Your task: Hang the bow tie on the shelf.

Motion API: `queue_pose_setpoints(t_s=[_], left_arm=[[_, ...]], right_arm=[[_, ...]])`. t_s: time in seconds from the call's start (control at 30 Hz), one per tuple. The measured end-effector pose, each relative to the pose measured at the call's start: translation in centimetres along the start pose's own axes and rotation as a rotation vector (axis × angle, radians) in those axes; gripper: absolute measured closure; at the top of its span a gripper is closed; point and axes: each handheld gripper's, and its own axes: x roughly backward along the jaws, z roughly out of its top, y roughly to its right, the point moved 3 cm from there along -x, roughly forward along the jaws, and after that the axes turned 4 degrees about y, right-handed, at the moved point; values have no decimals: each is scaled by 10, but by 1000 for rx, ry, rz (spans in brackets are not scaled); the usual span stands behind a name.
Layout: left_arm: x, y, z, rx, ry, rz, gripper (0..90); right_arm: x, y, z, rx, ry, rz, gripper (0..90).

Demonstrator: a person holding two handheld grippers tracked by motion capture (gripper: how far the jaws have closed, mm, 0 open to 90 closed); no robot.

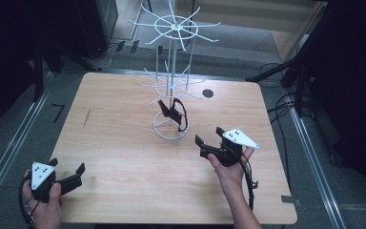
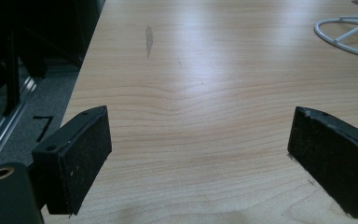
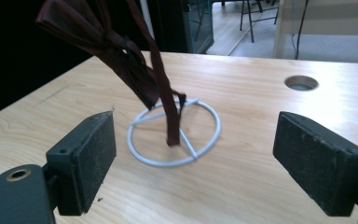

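A white wire rack (image 1: 171,71) stands on the wooden table (image 1: 124,157), resting on a ring base (image 1: 158,131). A dark red bow tie (image 1: 170,113) with a looped strap hangs low on the rack, above the ring. My right gripper (image 1: 209,135) is just right of the base, jaws open and empty, pointing at it. In the right gripper view the bow tie (image 3: 107,44) hangs over the ring base (image 3: 205,140), beyond my open right gripper (image 3: 193,158). My left gripper (image 1: 67,166) rests open and empty at the table's near left corner. In its own view the left gripper (image 2: 200,154) faces bare wood.
A round cable hole (image 1: 208,93) lies in the table behind and right of the rack. The rack's upper hooks (image 1: 174,24) spread wide above the table. Dark stands and cables (image 1: 286,105) crowd the floor at the right. Part of the ring base (image 2: 340,35) appears far right in the left gripper view.
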Motion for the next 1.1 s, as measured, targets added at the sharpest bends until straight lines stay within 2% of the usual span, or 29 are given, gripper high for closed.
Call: queue_pose_setpoints(t_s=[0.13,0.17,0.27,0.37,0.47,0.97,1.1], left_arm=[[0,0,0,-2,-2,2,65],[0,0,0,-2,-2,2,65],[0,1,0,-7,-4,1,65],[0,1,0,-7,-8,1,65],[0,1,0,-7,-7,1,65],[0,1,0,-15,-5,4,65],[0,1,0,-14,-5,5,65]], right_arm=[[15,15,-12,-11,-6,-30,135],[15,15,-12,-11,-6,-30,135],[29,29,-22,-41,-3,-43,135],[33,35,-25,-47,-6,-50,135],[43,45,-34,-52,-28,-74,135],[75,70,-50,-53,-34,-106,135],[85,81,-56,-62,-36,-123,135]])
